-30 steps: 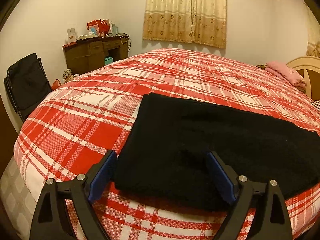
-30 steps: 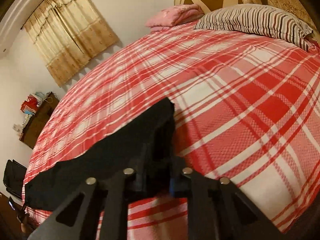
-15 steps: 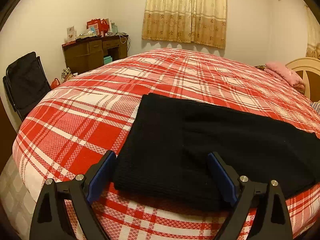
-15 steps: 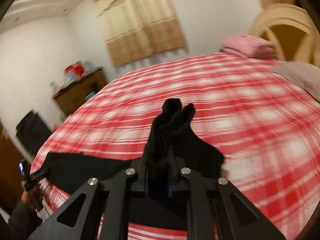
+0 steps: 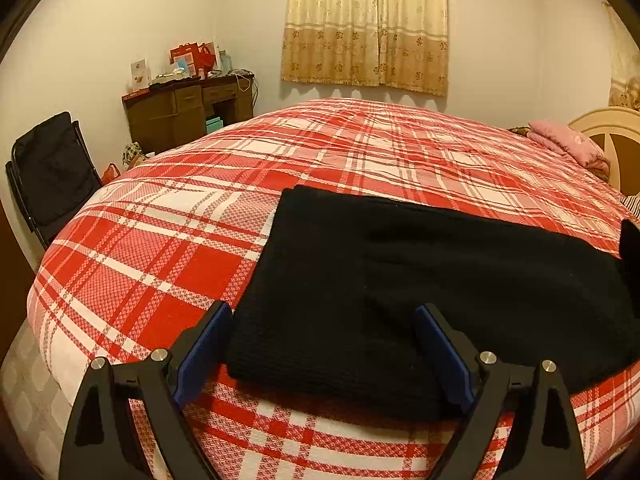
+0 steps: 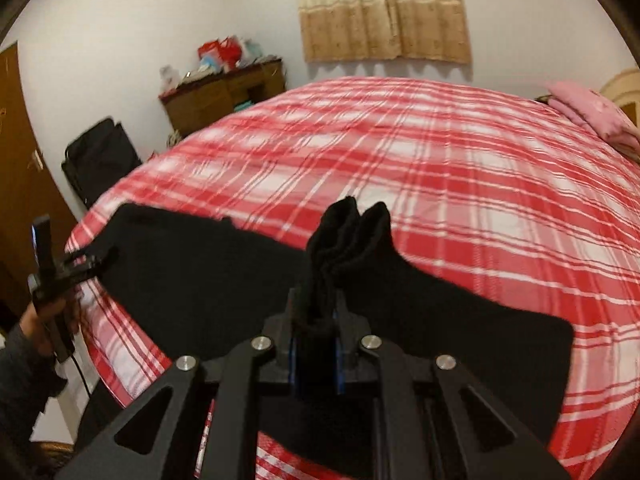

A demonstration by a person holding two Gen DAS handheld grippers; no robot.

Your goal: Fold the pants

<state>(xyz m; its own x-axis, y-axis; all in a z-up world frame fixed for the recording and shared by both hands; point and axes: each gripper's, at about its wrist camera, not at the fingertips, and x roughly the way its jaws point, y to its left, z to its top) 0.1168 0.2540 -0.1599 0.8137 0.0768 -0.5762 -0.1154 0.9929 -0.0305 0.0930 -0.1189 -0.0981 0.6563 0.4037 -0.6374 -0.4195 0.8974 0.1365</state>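
Observation:
Black pants (image 5: 400, 280) lie lengthwise on the red plaid bed (image 5: 180, 248) near its front edge. My left gripper (image 5: 320, 344) is open, its blue pads on either side of the near left end of the pants, low over the bed. My right gripper (image 6: 316, 332) is shut on the pants' other end (image 6: 344, 240), holding a bunched fold lifted above the bed. The rest of the pants (image 6: 192, 272) stretches left to the left gripper (image 6: 80, 262), held in a hand.
A wooden desk (image 5: 188, 112) with boxes and a black folding chair (image 5: 52, 172) stand at the far left. A pink folded blanket (image 5: 568, 144) and a headboard (image 5: 612, 128) are at the right. A curtain (image 5: 364, 24) hangs behind. A door (image 6: 20, 184) is at the left.
My right gripper has lifted its end of the pants off the bed and swung it up and toward the left end. The left gripper has hardly moved and stays open.

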